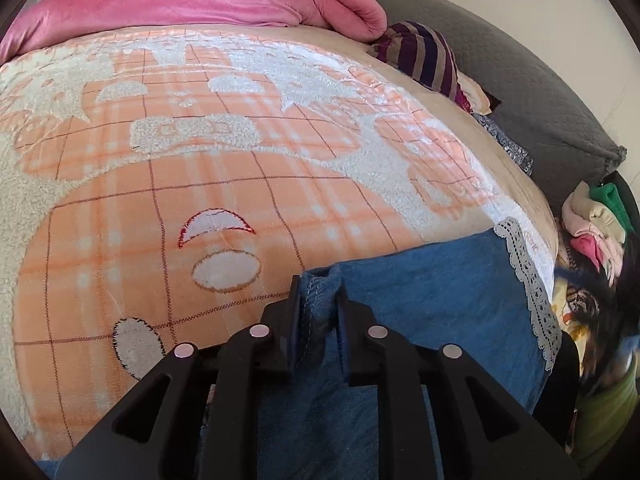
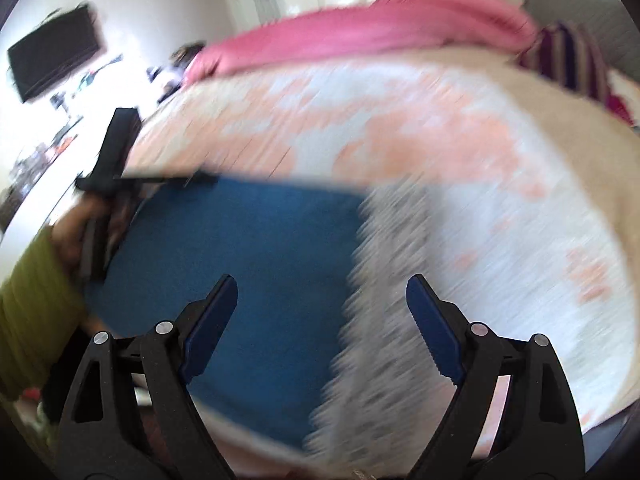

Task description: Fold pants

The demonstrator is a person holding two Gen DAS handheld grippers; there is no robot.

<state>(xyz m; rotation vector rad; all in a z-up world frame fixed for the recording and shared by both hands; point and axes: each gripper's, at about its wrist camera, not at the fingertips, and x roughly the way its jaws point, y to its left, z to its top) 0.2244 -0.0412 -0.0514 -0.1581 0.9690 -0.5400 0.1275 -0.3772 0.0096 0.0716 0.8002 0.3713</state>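
Blue denim pants [image 1: 420, 280] with a grey lace hem [image 1: 528, 280] lie on the near edge of the bed. My left gripper [image 1: 320, 286] is shut on a raised fold of the denim at the pants' upper left edge. In the blurred right wrist view the pants [image 2: 260, 240] spread below my right gripper [image 2: 322, 284]. It hovers open over the border between denim and lace hem [image 2: 380, 280], with nothing between its fingers. At the left of that view a hand [image 2: 72, 220] in a green sleeve [image 2: 28, 300] holds the other tool at the pants' far corner.
A peach and white fleece blanket [image 1: 200, 160] covers the bed. A pink quilt [image 1: 200, 0] lies bunched along the far side, a striped cloth [image 1: 420, 56] and a grey cushion [image 1: 520, 80] at the right. A clothes pile [image 1: 596, 220] sits beyond the right edge.
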